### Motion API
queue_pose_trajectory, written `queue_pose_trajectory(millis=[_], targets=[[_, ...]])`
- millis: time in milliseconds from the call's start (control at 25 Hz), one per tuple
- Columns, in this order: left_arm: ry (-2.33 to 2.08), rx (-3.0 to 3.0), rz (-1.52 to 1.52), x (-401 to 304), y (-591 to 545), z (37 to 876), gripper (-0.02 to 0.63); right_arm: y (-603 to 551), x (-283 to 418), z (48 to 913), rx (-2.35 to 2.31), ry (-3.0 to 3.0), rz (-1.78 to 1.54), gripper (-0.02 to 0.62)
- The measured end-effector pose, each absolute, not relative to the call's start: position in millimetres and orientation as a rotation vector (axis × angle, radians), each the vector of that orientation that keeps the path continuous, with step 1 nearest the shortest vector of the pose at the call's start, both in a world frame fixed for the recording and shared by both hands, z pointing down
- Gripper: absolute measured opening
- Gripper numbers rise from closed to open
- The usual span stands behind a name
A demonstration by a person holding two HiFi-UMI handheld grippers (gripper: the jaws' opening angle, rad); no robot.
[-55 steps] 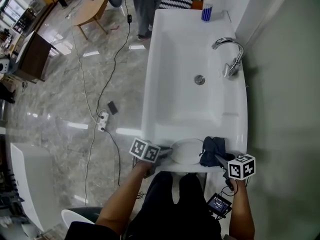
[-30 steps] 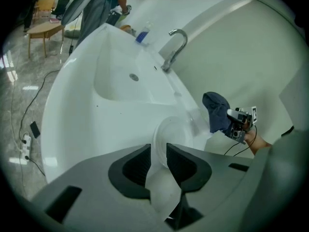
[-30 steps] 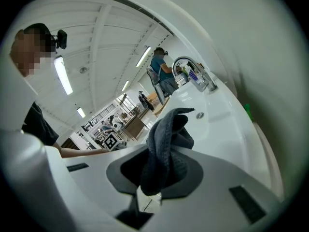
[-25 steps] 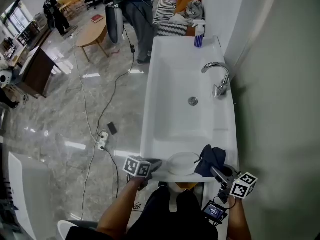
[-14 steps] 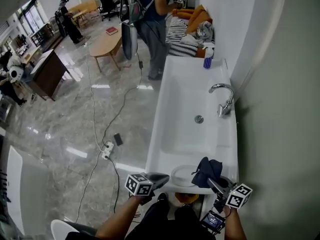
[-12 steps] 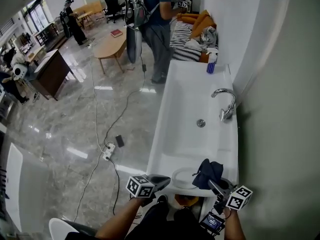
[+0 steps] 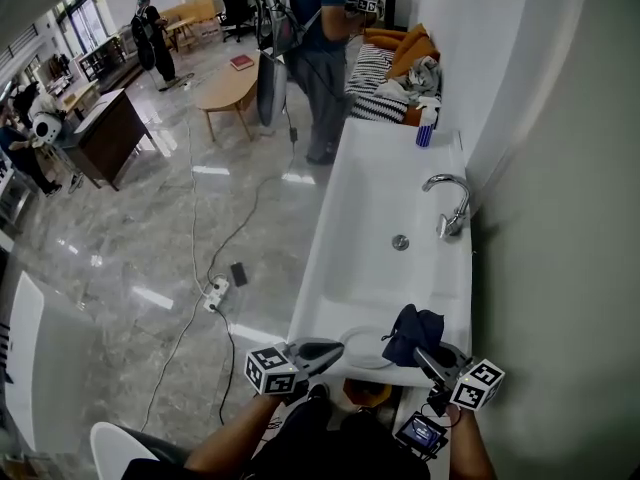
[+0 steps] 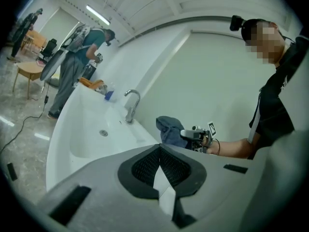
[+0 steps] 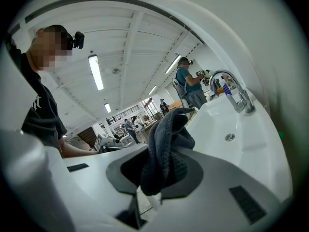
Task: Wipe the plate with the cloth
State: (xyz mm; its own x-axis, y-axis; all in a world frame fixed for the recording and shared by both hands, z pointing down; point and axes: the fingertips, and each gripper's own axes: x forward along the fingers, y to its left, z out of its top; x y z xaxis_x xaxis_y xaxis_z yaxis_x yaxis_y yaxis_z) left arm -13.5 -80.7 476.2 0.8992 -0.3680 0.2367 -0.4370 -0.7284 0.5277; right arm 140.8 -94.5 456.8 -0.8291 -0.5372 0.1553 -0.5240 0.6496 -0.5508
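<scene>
A white plate (image 7: 368,348) hovers over the near ledge of the sink. My left gripper (image 7: 338,347) is shut on its left rim. In the left gripper view the jaws (image 8: 159,149) are together, with a white sliver of the plate's rim (image 8: 163,187) between the pads. A dark blue cloth (image 7: 410,330) hangs bunched just right of the plate, and my right gripper (image 7: 422,354) is shut on it. The cloth (image 9: 166,149) fills the right gripper's jaws (image 9: 157,151) and hides the tips. From the left gripper view the cloth (image 8: 169,129) is level with me, a short way ahead.
The long white sink (image 7: 320,258) runs away from me, with a chrome tap (image 7: 450,203) on its right and a blue bottle (image 7: 424,133) at the far end. A wall stands close on the right. A person (image 7: 310,28) is beyond the sink. A cable and power strip (image 7: 215,290) lie on the floor.
Both grippers have come up from the ledge, the left one more, and the plate has stayed at its tip. The head view has tipped up and shows more of the room.
</scene>
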Motion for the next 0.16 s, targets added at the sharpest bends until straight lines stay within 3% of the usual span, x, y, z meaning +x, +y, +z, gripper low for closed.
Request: queue_pose_trajectory(millis=[160], targets=[[-0.59, 2.487, 0.119, -10.8, -78.1, 470.7, 0.005, -92.0, 144.6, 457.0, -0.91, 2.831, -0.938, 0.051]])
